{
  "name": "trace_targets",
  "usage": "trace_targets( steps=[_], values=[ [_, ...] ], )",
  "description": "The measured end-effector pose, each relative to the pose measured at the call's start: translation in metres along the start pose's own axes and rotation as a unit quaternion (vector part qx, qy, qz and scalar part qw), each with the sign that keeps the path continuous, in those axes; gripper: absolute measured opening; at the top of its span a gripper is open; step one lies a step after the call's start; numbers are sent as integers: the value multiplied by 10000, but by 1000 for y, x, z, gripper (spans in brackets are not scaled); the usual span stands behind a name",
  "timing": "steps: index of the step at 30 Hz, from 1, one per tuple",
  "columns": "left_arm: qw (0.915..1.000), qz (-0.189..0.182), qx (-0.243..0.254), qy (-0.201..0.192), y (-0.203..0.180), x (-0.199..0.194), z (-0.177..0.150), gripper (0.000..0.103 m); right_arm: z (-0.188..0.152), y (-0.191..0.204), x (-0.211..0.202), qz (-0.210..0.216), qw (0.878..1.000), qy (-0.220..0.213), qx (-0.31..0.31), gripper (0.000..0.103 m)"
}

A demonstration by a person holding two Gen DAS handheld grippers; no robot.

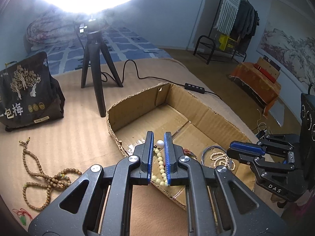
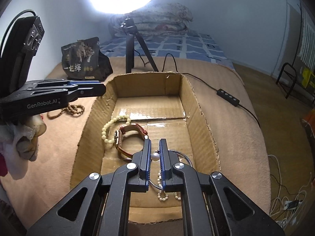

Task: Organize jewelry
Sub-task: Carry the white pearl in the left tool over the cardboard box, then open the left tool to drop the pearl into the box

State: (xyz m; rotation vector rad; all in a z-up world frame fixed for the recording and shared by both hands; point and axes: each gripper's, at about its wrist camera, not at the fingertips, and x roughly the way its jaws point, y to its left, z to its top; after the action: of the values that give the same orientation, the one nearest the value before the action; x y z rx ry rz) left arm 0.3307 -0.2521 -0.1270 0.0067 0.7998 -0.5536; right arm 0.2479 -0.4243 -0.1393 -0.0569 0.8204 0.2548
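Note:
A shallow cardboard box lies on the tan blanket. In it are a pale yellow bead string, a brown-strap watch, a thin metal bangle and a small pearl bracelet. My left gripper hovers over the box's near edge, jaws narrowly apart, the yellow beads seen between them below. My right gripper is over the box, jaws narrowly apart around a white pearl. A brown wooden bead string lies on the blanket outside the box.
A ring-light tripod stands behind the box, its cable and switch running right. A dark snack bag stands at the left. A red cord with a green pendant lies near the blanket's edge.

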Motion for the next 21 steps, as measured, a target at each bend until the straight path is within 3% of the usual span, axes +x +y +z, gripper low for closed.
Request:
trace_targets(
  steps=[9,11,13,14,15,17,21],
  values=[
    [10000,21,5,45,-1,4,1,9,-1,-1,8,-39,9999,83,67,10],
    [10000,25,-6,64,-1,4,1,9,-1,0,8,-61,9999,80,52,39],
    [10000,26,2,68,-1,4,1,9,-2,2,6,-57,10000,28,42,49],
    [10000,33,8,74,-1,4,1,17,-2,3,5,-69,10000,17,36,49],
    [10000,41,3,68,-1,3,1,33,-2,3,5,-86,10000,22,32,50],
    [10000,47,-6,6,-1,0,1,50,-2,4,4,-124,9999,20,11,61],
    [10000,77,29,-49,-1,-7,2,51,-3,7,2,-169,9999,-16,-17,69]
  ],
)
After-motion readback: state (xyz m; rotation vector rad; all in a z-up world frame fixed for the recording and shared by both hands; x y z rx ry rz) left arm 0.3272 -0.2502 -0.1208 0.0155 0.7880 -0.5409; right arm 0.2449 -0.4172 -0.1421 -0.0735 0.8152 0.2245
